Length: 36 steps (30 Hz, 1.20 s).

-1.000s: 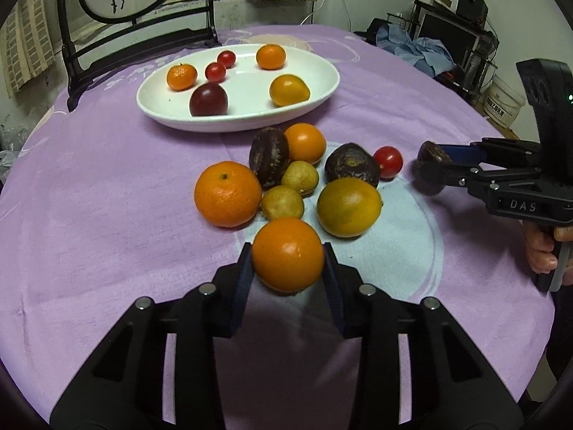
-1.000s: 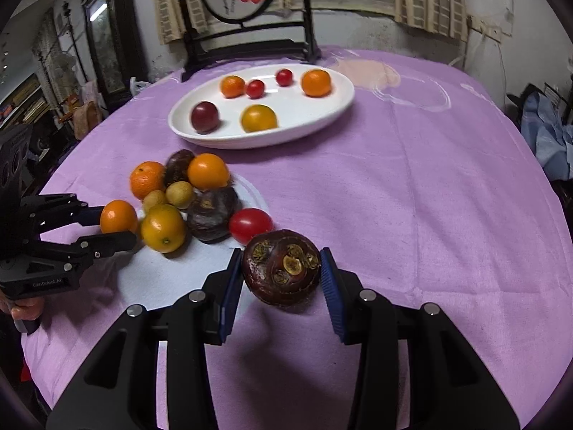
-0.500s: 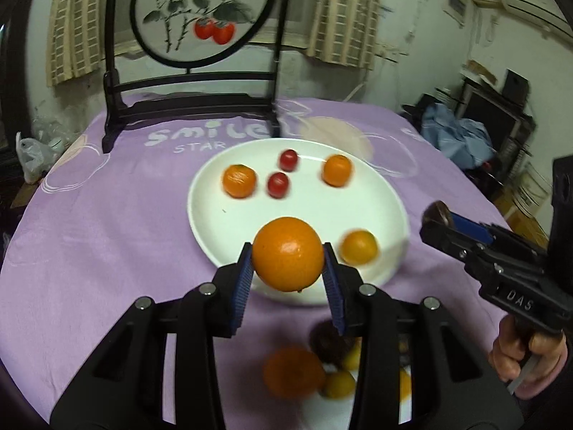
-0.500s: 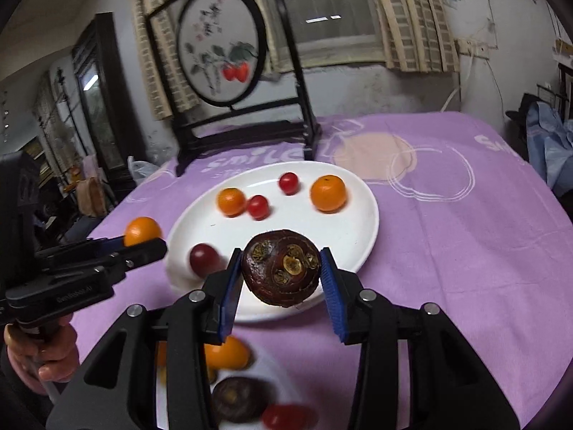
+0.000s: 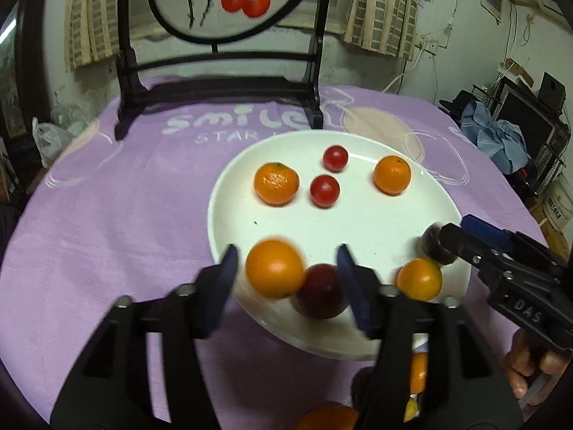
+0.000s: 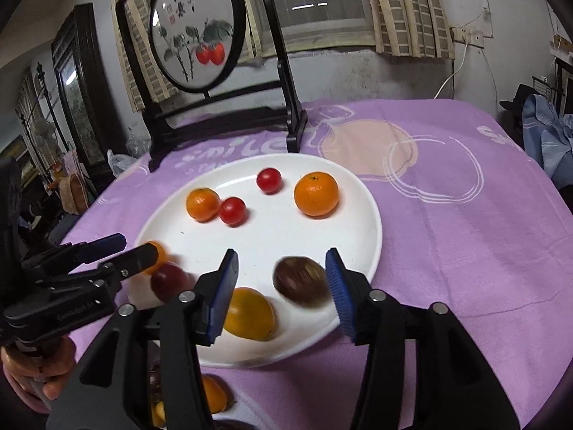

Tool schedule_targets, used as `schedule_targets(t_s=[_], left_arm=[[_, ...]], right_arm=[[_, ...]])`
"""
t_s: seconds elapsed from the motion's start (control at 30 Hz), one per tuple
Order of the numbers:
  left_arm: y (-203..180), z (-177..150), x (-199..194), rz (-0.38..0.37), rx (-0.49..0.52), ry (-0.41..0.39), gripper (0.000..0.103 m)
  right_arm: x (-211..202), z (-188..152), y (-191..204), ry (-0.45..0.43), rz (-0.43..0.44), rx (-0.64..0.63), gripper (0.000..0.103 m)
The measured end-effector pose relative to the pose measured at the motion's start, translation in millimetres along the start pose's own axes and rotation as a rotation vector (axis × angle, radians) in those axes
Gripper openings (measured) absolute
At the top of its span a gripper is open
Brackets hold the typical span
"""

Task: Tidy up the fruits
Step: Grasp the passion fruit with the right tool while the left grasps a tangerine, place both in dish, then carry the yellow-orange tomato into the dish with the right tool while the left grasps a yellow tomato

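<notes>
Both grippers newly over plate (image 5: 229, 193), jaws parted

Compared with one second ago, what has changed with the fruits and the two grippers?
Both grippers carried their fruit from the pile to the white plate. The left gripper has just been opening and has let go of the orange; the right gripper has just been opening and has released the dark purple fruit. The fruits at the plate's far side stayed.

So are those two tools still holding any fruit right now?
No. Both have just opened: the orange sits loose in the left tool, the dark fruit in the right tool.
</notes>
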<state>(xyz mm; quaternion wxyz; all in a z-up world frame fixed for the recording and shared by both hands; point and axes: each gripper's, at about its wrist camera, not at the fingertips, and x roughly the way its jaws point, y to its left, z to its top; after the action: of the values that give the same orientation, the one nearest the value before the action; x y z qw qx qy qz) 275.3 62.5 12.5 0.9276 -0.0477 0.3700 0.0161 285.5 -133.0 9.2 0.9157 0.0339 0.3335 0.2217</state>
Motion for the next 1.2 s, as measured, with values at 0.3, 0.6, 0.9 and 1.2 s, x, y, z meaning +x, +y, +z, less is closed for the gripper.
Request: schedule_targets(t_s=[0.3, 0.6, 0.9, 1.2], left_arm=[[3, -17, -36, 0.016, -0.006, -0.065, 0.092], [28, -51, -51, 0.074, -0.019, -0.02, 0.097], [48, -59, -68, 0.086, -0.095, -0.03, 0.098], [55, -59, -66, 0.089, -0.12, -0.012, 0.098]], right_arm=[[-48, -20, 13, -0.06, 0.037, -0.055, 0.06], [-69, -69, 33, 0.04, 0.112, -0.184, 0.062], [-83, -98, 72, 0.059, 0.161, -0.399, 0.062], [-68, -120, 96, 0.137, 0.157, -0.577, 0.053]])
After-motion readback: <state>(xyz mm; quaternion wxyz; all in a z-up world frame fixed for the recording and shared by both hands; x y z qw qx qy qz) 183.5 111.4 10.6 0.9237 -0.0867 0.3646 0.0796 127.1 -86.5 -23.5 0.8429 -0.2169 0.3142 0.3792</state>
